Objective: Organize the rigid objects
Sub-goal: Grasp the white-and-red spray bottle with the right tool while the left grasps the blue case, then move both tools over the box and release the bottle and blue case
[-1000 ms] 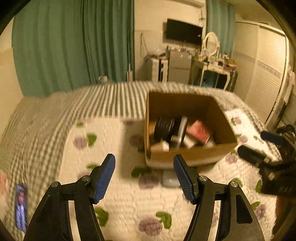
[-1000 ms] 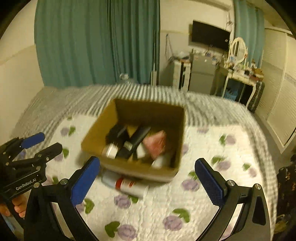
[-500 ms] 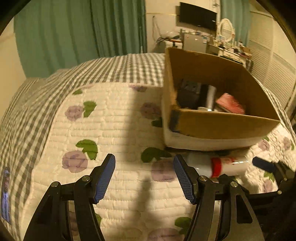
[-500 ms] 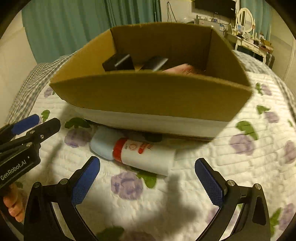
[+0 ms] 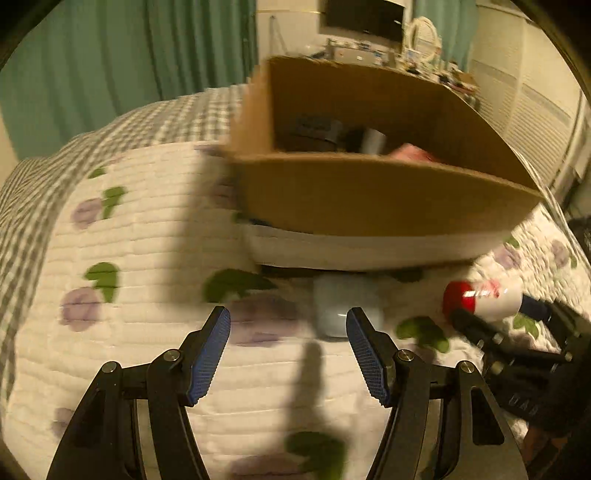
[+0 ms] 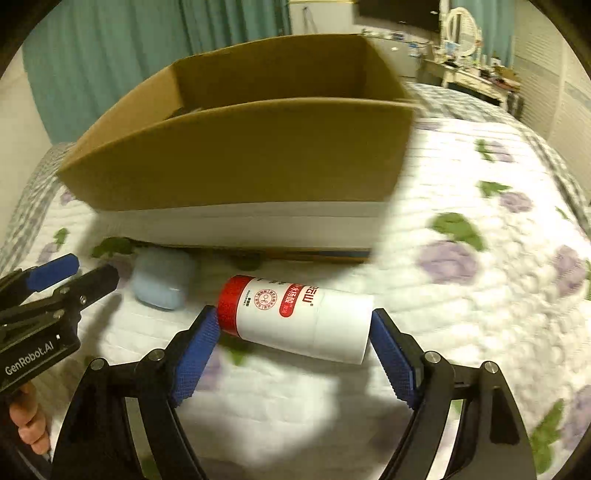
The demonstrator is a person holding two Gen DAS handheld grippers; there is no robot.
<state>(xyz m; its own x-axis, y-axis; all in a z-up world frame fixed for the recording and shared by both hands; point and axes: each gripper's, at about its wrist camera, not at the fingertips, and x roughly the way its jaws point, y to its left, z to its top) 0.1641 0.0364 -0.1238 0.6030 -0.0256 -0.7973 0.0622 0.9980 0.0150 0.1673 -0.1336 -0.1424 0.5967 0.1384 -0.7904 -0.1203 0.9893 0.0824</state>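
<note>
Quilted white cotton with purple flowers and green leaves covers the bed [image 6: 480, 177], stitched in soft horizontal ridges; a grey-and-white checked blanket [image 5: 33, 192] lies along its far left edge. Teal curtains [image 5: 129, 55] hang in pleats behind, a dark wall screen [image 5: 360, 16] and a cluttered white dressing table with a round mirror [image 6: 465, 26] stand at the far right, beside pale slatted wardrobe doors [image 5: 532, 110].

On the quilt sits an open brown corrugated cardboard box [image 6: 251, 155] with a white band along its base; dark items and something pink show inside it, blurred.

Just near of the box lie two things, a little apart. On the left is a smooth pale-blue rounded plastic case [image 6: 162, 282]. On the right is a glossy white cylindrical bottle with a red cap and red label [image 6: 299, 317], lying on its side.

The right gripper [image 6: 295, 343] has its jaws around the bottle, blue ribbed pads [image 6: 195, 354] at each end: the left pad touches the cap, the right sits at the base. The left gripper [image 5: 288, 350] hovers over the quilt with jaws released, the blue case just beyond its right pad.
</note>
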